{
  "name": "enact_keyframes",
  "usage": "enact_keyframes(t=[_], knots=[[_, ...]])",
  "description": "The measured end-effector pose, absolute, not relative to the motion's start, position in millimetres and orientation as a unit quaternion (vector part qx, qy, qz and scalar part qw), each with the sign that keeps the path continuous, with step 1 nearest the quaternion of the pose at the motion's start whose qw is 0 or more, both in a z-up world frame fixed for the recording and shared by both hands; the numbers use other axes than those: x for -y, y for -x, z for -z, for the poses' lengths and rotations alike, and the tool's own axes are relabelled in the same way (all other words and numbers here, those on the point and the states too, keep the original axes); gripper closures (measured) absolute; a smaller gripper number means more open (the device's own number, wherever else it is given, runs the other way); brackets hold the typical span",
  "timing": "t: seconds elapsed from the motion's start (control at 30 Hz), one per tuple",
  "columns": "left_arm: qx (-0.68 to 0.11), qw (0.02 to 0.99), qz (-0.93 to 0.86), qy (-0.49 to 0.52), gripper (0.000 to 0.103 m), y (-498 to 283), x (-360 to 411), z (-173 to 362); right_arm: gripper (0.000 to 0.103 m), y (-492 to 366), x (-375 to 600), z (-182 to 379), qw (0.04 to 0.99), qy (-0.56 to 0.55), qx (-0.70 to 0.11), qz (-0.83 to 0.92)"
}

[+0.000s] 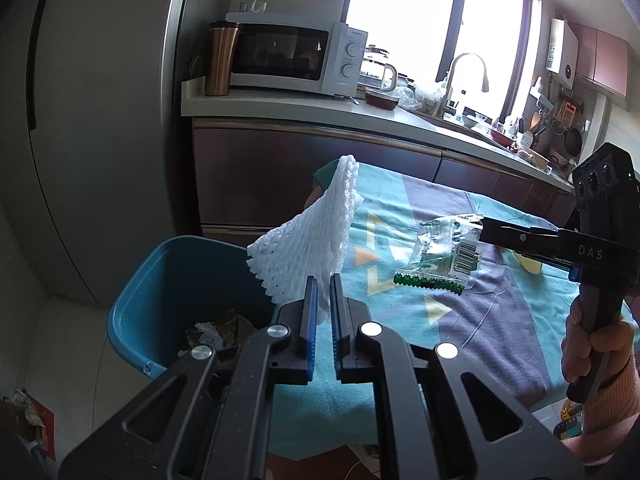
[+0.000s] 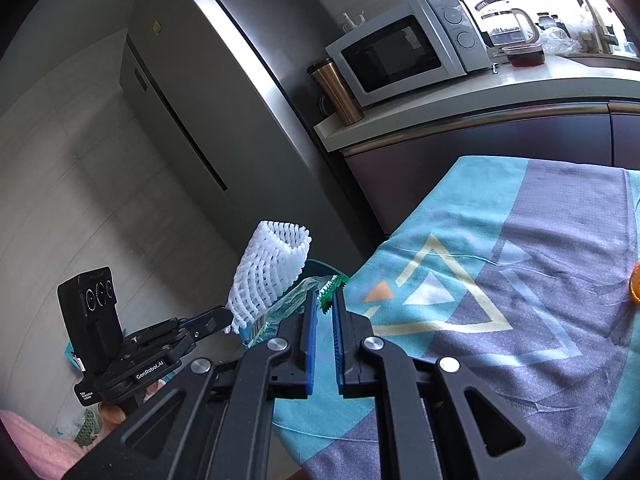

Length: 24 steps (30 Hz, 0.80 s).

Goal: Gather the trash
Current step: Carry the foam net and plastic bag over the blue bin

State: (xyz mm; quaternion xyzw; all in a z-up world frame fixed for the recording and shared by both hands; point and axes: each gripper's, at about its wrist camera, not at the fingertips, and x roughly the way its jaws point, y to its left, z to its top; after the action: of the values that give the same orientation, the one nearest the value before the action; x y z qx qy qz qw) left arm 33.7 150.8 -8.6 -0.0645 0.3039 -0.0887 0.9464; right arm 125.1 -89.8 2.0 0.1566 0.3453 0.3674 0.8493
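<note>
Beside the blue bin (image 1: 160,280), the left gripper (image 1: 324,284) pinched a light, springy foam net (image 1: 308,236) by its edge; the right gripper (image 2: 324,300) apparently nipped a crinkly wrapper (image 1: 444,256).

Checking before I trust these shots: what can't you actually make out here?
- Blue bin contents: left wrist view, mostly hidden by the left gripper and foam net.
- Orange item: right wrist view, cut by the edge.
- Wrapper print: too small.
</note>
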Motion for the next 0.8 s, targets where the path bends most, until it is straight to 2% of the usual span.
enact_keyframes(t=[0.8], knots=[[-0.316,0.945,0.038,0.078,0.096,-36,-193,24,0.097,-145,31,12,0.826,-0.135,-0.374,-0.4]])
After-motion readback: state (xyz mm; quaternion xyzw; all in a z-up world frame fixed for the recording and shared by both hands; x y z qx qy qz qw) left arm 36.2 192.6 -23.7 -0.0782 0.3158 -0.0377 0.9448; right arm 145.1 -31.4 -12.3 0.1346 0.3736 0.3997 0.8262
